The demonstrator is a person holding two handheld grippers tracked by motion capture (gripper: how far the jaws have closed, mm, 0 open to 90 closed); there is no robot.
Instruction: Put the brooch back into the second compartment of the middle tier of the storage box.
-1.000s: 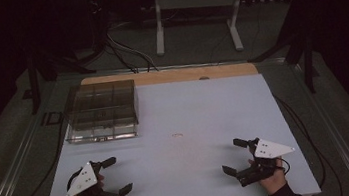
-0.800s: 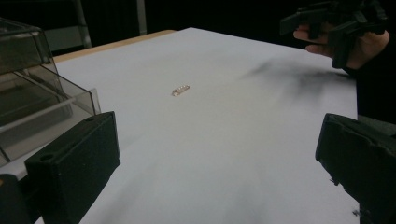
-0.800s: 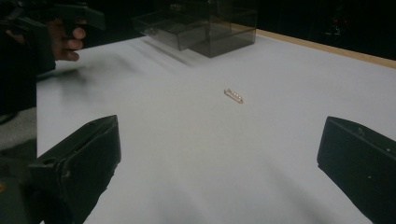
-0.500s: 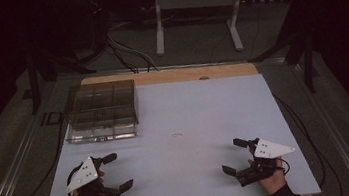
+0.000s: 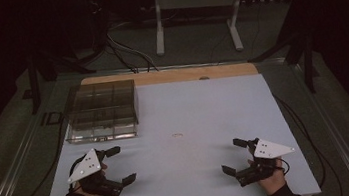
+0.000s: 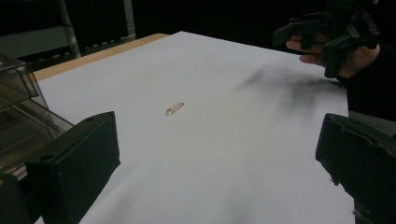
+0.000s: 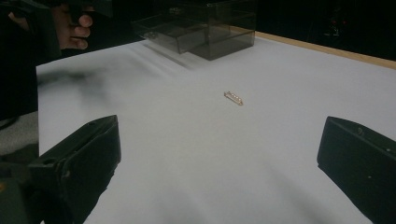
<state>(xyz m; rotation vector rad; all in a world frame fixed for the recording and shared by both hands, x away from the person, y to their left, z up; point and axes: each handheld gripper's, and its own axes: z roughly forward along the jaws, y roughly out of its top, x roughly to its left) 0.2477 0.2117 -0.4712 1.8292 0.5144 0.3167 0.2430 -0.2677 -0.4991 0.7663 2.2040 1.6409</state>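
A tiny gold clip [image 5: 177, 136] lies flat near the middle of the white table [image 5: 203, 104], well apart from both tools and a little way in front of the clear plastic box [image 5: 101, 109] at the far left. The left gripper [image 5: 120, 164] and the right gripper [image 5: 234, 156] hover low at the near edge, each with its jaws spread wide and nothing between them. The clip looks very light, thin and stiff, probably metal, so it could skid or flip on the smooth sheet. I'd pinch it across its narrow width at the middle, jaws coming nearly straight down, closing gently so it doesn't squirt out sideways.
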